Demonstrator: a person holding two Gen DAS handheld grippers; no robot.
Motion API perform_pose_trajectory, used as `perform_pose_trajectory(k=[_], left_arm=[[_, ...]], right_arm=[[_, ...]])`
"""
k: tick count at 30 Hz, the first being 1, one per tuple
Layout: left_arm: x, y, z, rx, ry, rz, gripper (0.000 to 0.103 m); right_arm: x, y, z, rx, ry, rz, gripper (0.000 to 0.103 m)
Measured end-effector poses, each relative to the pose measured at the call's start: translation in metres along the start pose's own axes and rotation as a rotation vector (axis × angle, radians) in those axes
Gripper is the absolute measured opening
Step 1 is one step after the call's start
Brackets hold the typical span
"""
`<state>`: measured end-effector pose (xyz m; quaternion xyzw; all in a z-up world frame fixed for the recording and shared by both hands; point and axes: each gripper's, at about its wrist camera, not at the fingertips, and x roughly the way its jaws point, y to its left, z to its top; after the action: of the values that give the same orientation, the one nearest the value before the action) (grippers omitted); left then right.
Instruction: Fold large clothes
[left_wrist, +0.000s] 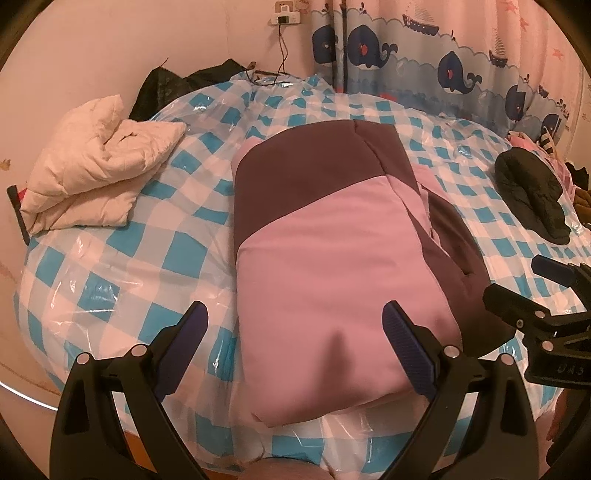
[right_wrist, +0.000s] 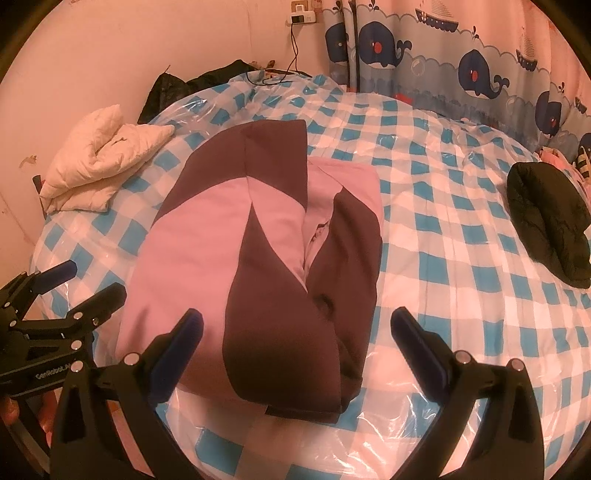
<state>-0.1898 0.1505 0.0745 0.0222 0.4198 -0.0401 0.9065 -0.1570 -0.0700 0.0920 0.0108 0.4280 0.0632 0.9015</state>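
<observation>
Item: one large padded jacket of pink and dark maroon cloth (left_wrist: 332, 243), folded into a long bundle and lying at the centre of a bed under a blue-and-white checked cover with a clear plastic sheet over it (left_wrist: 122, 258). Long axis: runs from 6 o'clock to 12 o'clock, near end toward the person. Left tool (left_wrist: 293, 350): jaws spread wide, gripping nothing; hangs above the near pink end, the bundle's left edge lying between its fingers. Right tool (right_wrist: 297, 354): likewise wide open and empty; set over the near maroon end at the bundle's right side. Relation: the jacket lies directly ahead at 12 o'clock of both tools, which are side by side, about equally near, each to its own corner of the near end. Judgement: the lengthwise folds look done; a crosswise fold, near end carried toward 12 o'clock, seems the likely remaining step. Other goods: cream quilted garment, folded (left_wrist: 96, 177), at 10 o'clock by the wall; black puffy garment (right_wrist: 550, 225) at 2 o'clock; whale-print curtain (right_wrist: 461, 55) beyond the bed.
</observation>
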Motion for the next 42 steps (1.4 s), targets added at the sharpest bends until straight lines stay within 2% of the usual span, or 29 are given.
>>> perform_pose_trajectory(k=[5,23,30,42], left_arm=[[0.007,0.002,-0.002,-0.024,0.039,-0.001,0.091],[0.006,0.009,-0.002,-0.076,0.026,0.019,0.091],[0.007,0.001,-0.002,-0.016,0.044,0.029,0.091],[0.008,-0.003,-0.003,-0.006,0.047,0.025,0.091]], right_arm=[[0.001,0.000,0.000,0.003,0.005,0.001,0.098],[0.003,0.000,-0.001,0.001,0.005,0.006,0.098],[0.002,-0.001,0.000,0.001,0.006,0.008,0.098],[0.002,-0.003,0.001,-0.001,0.008,0.011,0.098]])
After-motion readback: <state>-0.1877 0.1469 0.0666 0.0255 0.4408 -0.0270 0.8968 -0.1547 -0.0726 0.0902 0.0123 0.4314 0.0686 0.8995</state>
